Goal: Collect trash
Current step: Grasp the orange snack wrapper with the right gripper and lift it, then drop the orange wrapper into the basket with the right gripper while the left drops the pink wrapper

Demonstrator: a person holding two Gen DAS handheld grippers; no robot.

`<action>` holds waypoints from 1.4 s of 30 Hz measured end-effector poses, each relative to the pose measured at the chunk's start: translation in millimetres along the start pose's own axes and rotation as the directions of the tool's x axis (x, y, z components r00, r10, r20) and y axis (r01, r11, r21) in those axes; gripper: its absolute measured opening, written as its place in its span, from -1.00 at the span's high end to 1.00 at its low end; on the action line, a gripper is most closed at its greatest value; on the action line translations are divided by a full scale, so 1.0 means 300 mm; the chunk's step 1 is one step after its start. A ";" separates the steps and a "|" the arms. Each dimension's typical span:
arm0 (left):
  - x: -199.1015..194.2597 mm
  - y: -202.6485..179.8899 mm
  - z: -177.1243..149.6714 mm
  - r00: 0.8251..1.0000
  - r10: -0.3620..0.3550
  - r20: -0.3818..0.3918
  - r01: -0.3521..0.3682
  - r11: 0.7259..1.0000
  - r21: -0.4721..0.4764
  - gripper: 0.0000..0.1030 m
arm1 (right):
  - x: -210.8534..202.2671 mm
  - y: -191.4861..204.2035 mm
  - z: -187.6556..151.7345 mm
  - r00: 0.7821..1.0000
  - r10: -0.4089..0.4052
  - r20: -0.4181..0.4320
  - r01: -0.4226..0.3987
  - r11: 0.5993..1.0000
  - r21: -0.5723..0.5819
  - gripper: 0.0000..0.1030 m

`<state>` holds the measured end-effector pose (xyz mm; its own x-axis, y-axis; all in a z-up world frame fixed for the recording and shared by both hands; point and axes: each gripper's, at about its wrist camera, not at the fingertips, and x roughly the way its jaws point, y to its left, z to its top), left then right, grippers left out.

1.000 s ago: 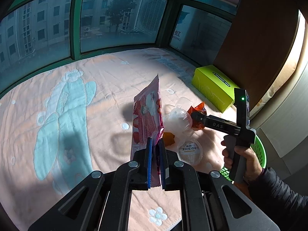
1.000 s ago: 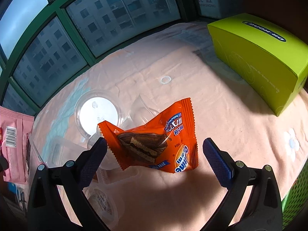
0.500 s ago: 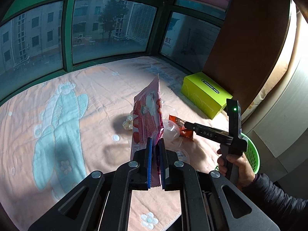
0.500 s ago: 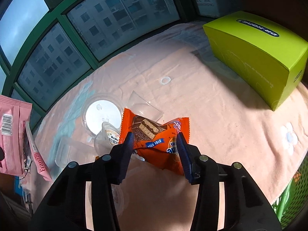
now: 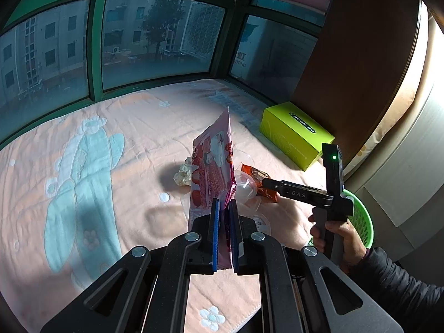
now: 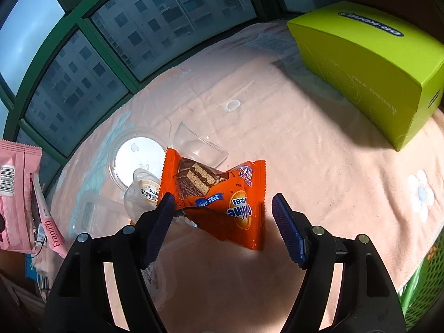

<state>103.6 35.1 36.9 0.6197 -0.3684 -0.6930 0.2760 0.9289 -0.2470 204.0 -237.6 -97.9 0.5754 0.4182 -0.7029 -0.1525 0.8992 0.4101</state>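
My left gripper [image 5: 224,208] is shut on a pink snack wrapper [image 5: 212,172] and holds it upright above the blanket; the wrapper also shows at the left edge of the right wrist view [image 6: 16,194]. My right gripper [image 6: 223,202] is open, its jaws on either side of an orange wafer wrapper [image 6: 219,194] that lies on the blanket; the left finger touches the wrapper's edge. In the left wrist view the right gripper [image 5: 265,181] reaches to that orange wrapper [image 5: 256,179]. Clear plastic cups and lids [image 6: 138,161] lie just beyond it.
A lime green box [image 5: 295,134] [image 6: 369,41] stands at the far right of the peach blanket [image 5: 125,166]. A green mesh basket [image 5: 359,222] sits off the blanket's right edge. A crumpled paper ball [image 5: 183,173] lies behind the pink wrapper. Windows ring the far side.
My right gripper closed around the orange wrapper half a second ago and has now opened wide again; the wrapper has dropped back flat. My left gripper has lifted and pulled back with the pink wrapper.
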 end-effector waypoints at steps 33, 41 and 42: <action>0.049 -0.129 0.029 0.994 -0.108 -0.022 0.109 0.992 0.056 0.86 | -0.229 -0.065 -0.122 0.991 -0.032 0.132 0.021 0.996 0.086 0.62; 0.104 -0.305 0.033 0.976 -0.209 -0.056 0.215 0.968 0.128 0.86 | -0.462 -0.171 -0.207 0.971 -0.136 0.197 0.106 0.983 0.152 0.62; 0.115 -0.334 0.030 0.973 -0.220 -0.064 0.227 0.964 0.136 0.86 | -0.494 -0.193 -0.222 0.966 -0.160 0.203 0.128 0.978 0.163 0.62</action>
<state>104.1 -70.9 43.9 0.4951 -0.5609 -0.6635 0.5070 0.8067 -0.3036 74.0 -343.1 -56.1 0.7431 0.2340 -0.6270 0.0553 0.9122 0.4060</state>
